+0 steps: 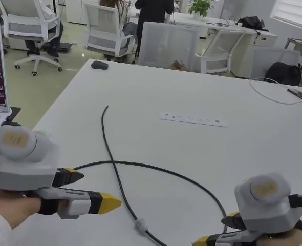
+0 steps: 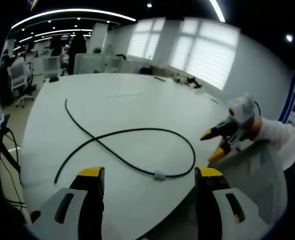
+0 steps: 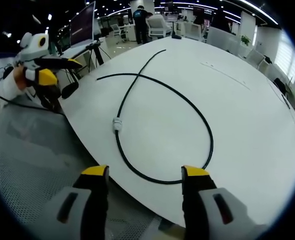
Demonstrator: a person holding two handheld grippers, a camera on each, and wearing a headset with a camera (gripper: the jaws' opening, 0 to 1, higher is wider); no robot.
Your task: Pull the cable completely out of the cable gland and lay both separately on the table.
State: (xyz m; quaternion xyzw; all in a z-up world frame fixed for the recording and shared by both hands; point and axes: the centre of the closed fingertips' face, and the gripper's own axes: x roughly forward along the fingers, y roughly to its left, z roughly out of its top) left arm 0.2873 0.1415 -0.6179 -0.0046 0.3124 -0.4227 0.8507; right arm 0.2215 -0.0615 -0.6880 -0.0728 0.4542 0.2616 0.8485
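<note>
lying looped on table, cable threaded through cable gland

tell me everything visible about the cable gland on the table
The small pale grey, plastic-looking cable gland is threaded on the thin black cable, which runs through it and crosses itself further along. The gland lies on the white table near the front edge. Nothing grips it. Its finer parts are too small to tell.

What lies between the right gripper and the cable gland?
In the right gripper view, bare white table and a curve of the cable, running from the cable gland toward the right gripper.
</note>
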